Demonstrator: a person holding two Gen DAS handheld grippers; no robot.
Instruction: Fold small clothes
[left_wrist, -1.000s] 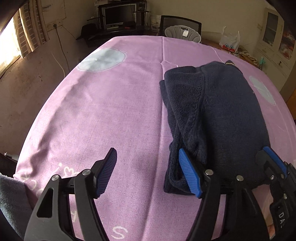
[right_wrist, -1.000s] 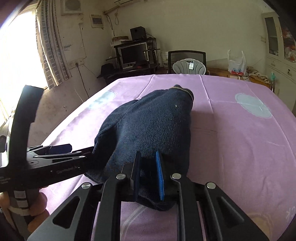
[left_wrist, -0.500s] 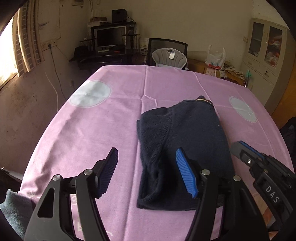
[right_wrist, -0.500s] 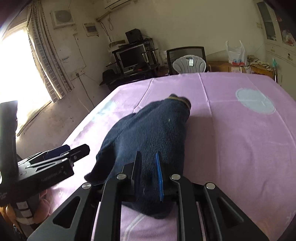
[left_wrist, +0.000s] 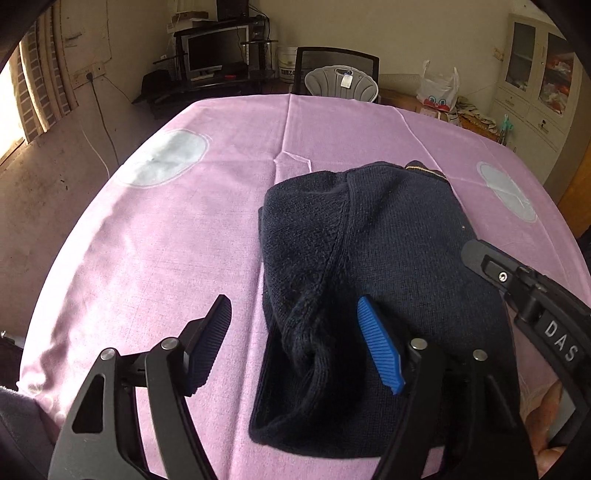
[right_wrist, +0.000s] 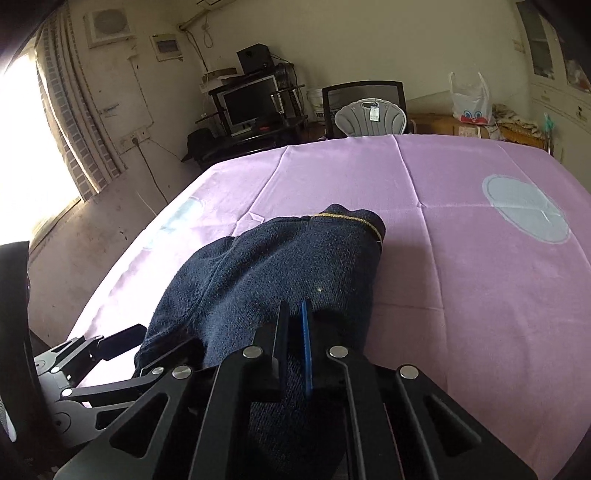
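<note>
A dark navy knitted garment (left_wrist: 373, 266) lies folded lengthwise on the pink tablecloth (left_wrist: 192, 236), its yellow-trimmed end at the far side. My left gripper (left_wrist: 295, 328) stands open over the garment's near left edge, with only the blue right pad (left_wrist: 380, 350) above the cloth. In the right wrist view the same garment (right_wrist: 280, 273) runs away from me, and my right gripper (right_wrist: 295, 314) is shut on its near end, pinching the knit between the pads. The right gripper's body (left_wrist: 532, 295) shows at the right of the left wrist view.
The tablecloth has pale blue round patches (left_wrist: 166, 157) (right_wrist: 524, 208) left and right. Beyond the far table edge stand a black chair with a grey shell-shaped back (right_wrist: 371, 114), a TV stand (right_wrist: 255, 107) and a plastic bag (right_wrist: 471, 99). A person's hand (left_wrist: 550, 428) holds the right gripper.
The left gripper has pulled back and risen, then eased forward again, staying open. The right gripper stays shut on the garment's near end, and the garment has shifted slightly toward me.
</note>
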